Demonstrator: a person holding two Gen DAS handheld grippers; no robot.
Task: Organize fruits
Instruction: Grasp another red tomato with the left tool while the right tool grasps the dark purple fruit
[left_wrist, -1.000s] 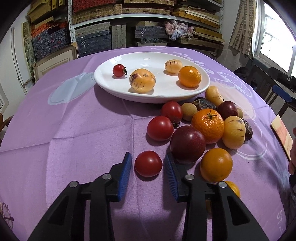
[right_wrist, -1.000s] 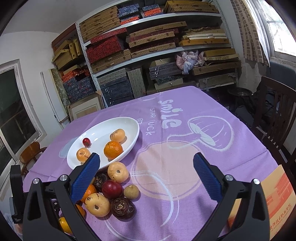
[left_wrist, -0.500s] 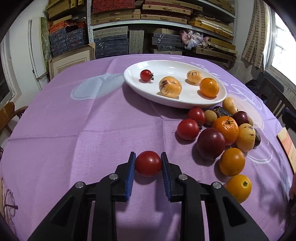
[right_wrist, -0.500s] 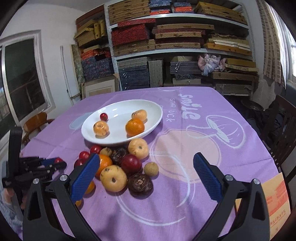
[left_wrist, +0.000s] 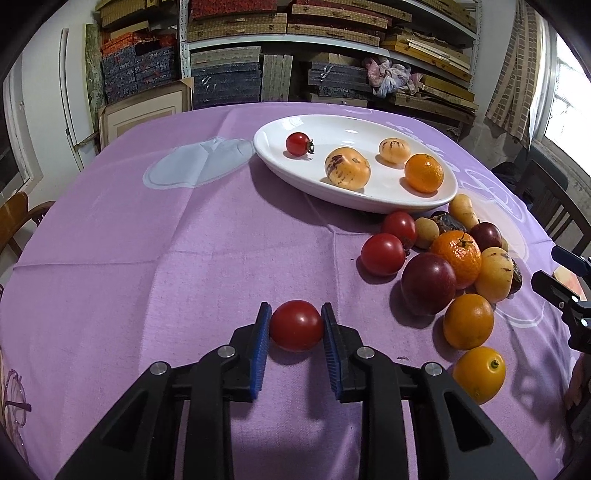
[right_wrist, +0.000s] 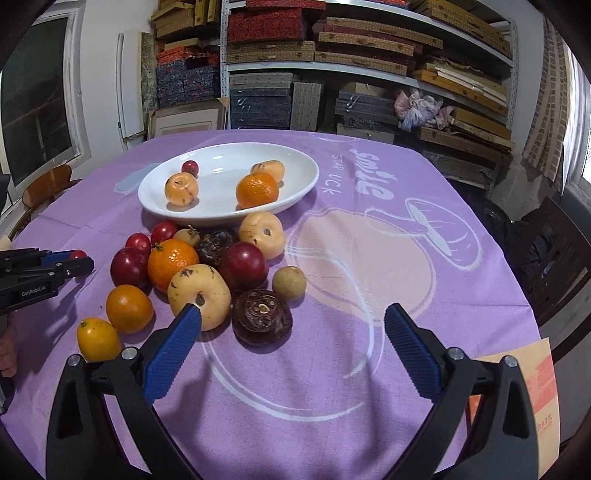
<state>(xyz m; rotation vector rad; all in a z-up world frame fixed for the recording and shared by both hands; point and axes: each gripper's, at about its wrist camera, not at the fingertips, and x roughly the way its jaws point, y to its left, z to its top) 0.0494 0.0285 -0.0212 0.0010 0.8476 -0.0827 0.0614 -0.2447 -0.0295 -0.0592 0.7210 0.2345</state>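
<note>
My left gripper (left_wrist: 296, 320) is shut on a red tomato (left_wrist: 296, 325) just above the purple cloth, left of the fruit pile. The white oval plate (left_wrist: 373, 201) further back holds a cherry tomato (left_wrist: 298, 144), two pale melons and an orange (left_wrist: 423, 173). A pile of tomatoes, plums, oranges and pale fruits (right_wrist: 192, 269) lies in front of the plate. My right gripper (right_wrist: 291, 317) stands open, low over the cloth, its left pad by a pale fruit (right_wrist: 200, 295) and a dark brown fruit (right_wrist: 262, 316) just ahead. The left gripper (right_wrist: 70, 260) shows at the right wrist view's left edge.
Shelves stacked with boxes (right_wrist: 332, 66) fill the back wall. Wooden chairs stand at the table's right (right_wrist: 554, 258) and left (right_wrist: 44, 188). An orange-printed envelope (right_wrist: 517, 387) lies at the near right edge. Bare cloth with a mushroom print (right_wrist: 388, 240) lies right of the fruit.
The left gripper closed on the red tomato and drew it left, away from the pile. The right gripper rolled, swung toward the pile and sank closer to it, staying open.
</note>
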